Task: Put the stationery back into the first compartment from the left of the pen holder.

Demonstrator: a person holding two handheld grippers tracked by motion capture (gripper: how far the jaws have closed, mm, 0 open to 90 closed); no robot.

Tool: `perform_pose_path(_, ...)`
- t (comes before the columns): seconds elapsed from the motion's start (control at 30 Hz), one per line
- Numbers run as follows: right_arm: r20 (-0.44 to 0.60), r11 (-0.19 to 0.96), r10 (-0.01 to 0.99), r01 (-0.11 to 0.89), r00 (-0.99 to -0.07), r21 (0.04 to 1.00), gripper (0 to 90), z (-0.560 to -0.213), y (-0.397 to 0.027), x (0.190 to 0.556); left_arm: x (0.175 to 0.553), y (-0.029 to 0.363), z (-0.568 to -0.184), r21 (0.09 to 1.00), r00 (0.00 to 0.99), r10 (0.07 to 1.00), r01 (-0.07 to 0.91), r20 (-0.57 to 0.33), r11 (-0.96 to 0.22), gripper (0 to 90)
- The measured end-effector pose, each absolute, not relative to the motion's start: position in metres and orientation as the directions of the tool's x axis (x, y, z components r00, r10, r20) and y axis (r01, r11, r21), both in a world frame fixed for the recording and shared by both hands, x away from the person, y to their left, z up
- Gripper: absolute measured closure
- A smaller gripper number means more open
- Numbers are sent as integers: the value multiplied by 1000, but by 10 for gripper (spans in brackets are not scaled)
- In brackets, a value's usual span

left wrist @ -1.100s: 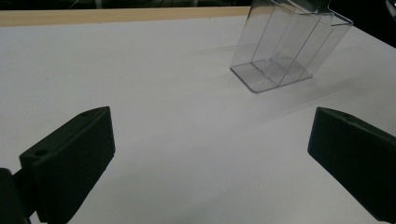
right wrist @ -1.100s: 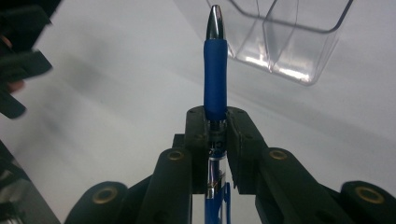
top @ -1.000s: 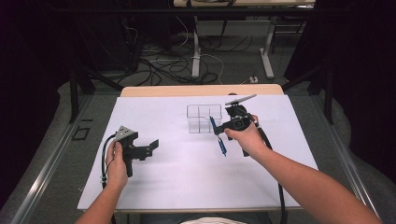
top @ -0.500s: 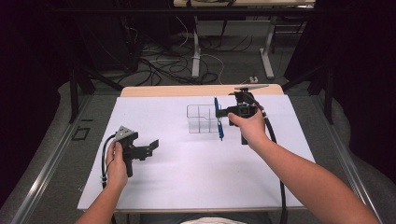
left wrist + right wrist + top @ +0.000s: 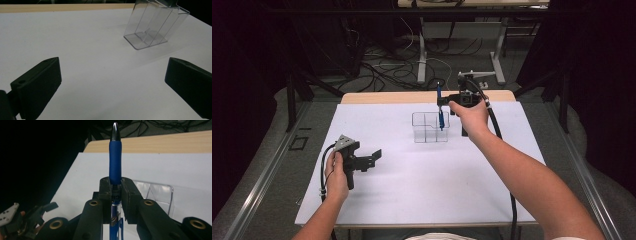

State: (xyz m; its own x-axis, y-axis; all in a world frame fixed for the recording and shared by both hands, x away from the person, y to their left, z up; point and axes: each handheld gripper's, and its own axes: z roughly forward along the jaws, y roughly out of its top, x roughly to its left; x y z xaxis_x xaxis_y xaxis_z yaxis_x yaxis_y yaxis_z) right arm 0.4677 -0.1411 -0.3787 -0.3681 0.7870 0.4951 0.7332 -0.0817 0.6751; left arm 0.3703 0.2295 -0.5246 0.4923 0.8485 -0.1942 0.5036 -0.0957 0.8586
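I have the blue pen [image 5: 440,107] standing upright over the clear divided organizer [image 5: 430,127], its lower end down inside the box's right-hand side as the high view shows it; which compartment it sits in I cannot tell. In the right gripper view the pen [image 5: 115,162] rises between my two black fingers [image 5: 104,195], which are clenched on its clear barrel just below the blue rubber grip, with the silver tip pointing up and the rest of the barrel running down toward the organizer [image 5: 160,195] beneath. My right gripper [image 5: 447,101] hangs above the far edge of the box, with the right hand [image 5: 469,116] wrapped around it and its cable trailing back along the forearm.

The organizer stands toward the far middle of the white counter [image 5: 422,190], near the strip of bare wood at the back edge. From the left gripper view it [image 5: 155,23] looks empty in the sections I can see, sitting well ahead of the fingers [image 5: 37,85].

My left gripper [image 5: 371,159] is well apart from the box, low over the near left of the counter, held by the left hand [image 5: 337,175]. Its fingers are released, spread wide with nothing between them but white surface.
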Motion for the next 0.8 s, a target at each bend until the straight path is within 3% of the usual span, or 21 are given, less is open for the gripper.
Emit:
perform_pose_path(0.63, 425, -113, 838, 653, -343, 749, 799, -374, -104, 493, 371, 230, -525, 859, 491, 849, 503, -195, -94, 5)
perform_pose_path(0.8, 388, -139, 859, 577, -334, 805, 799, -380, -101, 492, 371, 231, -525, 857, 487, 851, 507, -194, -94, 5)
